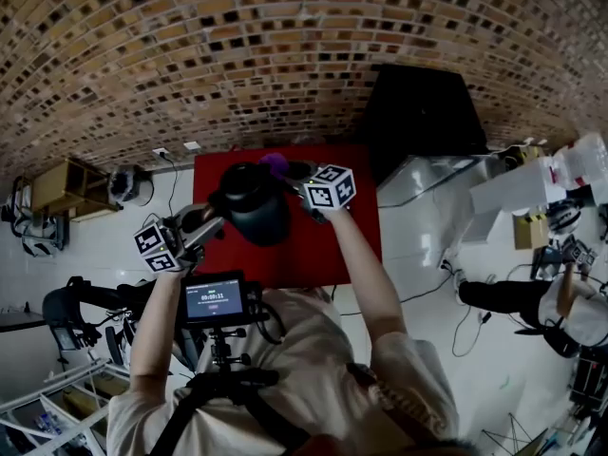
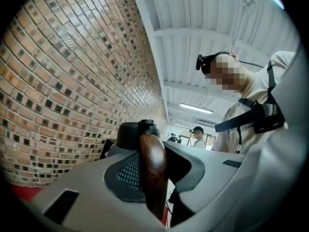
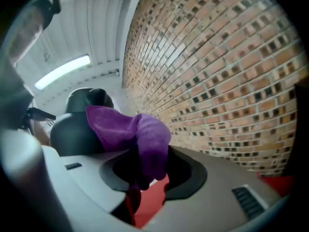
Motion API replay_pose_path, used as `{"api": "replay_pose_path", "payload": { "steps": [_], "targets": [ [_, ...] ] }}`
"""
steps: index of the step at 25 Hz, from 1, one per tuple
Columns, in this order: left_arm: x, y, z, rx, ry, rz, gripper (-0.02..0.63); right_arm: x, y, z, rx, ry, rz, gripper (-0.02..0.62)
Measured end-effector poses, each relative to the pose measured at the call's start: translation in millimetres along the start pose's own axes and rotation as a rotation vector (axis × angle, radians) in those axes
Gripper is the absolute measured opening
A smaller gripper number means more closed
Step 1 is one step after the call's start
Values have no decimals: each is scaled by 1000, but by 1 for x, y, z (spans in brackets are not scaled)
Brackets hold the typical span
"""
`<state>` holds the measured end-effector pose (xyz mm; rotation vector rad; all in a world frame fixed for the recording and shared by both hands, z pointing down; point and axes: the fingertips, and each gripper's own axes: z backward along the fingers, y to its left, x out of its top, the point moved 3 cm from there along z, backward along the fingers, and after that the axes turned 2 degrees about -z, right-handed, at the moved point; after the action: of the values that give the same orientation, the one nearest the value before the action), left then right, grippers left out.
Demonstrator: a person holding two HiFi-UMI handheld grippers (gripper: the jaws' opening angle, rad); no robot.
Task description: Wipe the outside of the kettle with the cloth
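Brick wall [image 1: 285, 46] filled the top of my head view, with a white floor below it and a red table [image 1: 332, 245] standing against the wall. A black kettle [image 1: 256, 207] sat over the left part of that table; I could not tell whether its base rested on the red top or hung just above it.

My left gripper [image 1: 217, 218] came in from the left, level, its marker cube [image 1: 157, 247] near my wrist. In the left gripper view its jaws were clenched on the kettle's brown wooden handle [image 2: 153, 168], which stood upright between them, with the dark lid [image 2: 130, 134] just behind.

My right gripper [image 1: 302, 180] reached in from the right, its own marker cube [image 1: 330, 187] beside the kettle's top. In the right gripper view its jaws were clamped on a purple cloth [image 3: 140, 134]. The cloth bunched out past the jaw tips and lay against the upper side of the kettle's rounded black body [image 3: 72, 129], near the lid. In the head view the cloth showed as a small purple patch [image 1: 275, 164] at the kettle's far edge.

A small screen [image 1: 214, 300] on a mount sat in front of my chest. Another person [image 1: 532, 302] was off to the right on the white floor, well apart from the table.
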<state>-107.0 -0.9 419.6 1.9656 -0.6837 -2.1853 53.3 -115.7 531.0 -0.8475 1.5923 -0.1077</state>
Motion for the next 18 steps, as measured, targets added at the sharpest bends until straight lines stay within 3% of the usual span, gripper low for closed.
{"api": "replay_pose_path", "payload": {
  "steps": [2, 3, 7, 11, 15, 18],
  "targets": [
    [1, -4, -3, -14, -8, 1, 87, 0, -8, -8, 73, 9, -50, 156],
    [0, -4, -4, -9, -11, 4, 87, 0, -14, -5, 54, 1, -63, 156],
    [-1, 7, -3, 81, -12, 8, 87, 4, -15, 63, -174, -91, -8, 156],
    [1, 27, 6, 213, 19, -32, 89, 6, 66, 109, -265, -149, 162, 156],
    [1, 45, 11, 304, 30, -32, 89, -22, 144, 57, -247, -65, 294, 156],
    [1, 53, 7, 349, 9, -18, 87, -45, 176, -2, -259, 6, 424, 158]
  ]
}}
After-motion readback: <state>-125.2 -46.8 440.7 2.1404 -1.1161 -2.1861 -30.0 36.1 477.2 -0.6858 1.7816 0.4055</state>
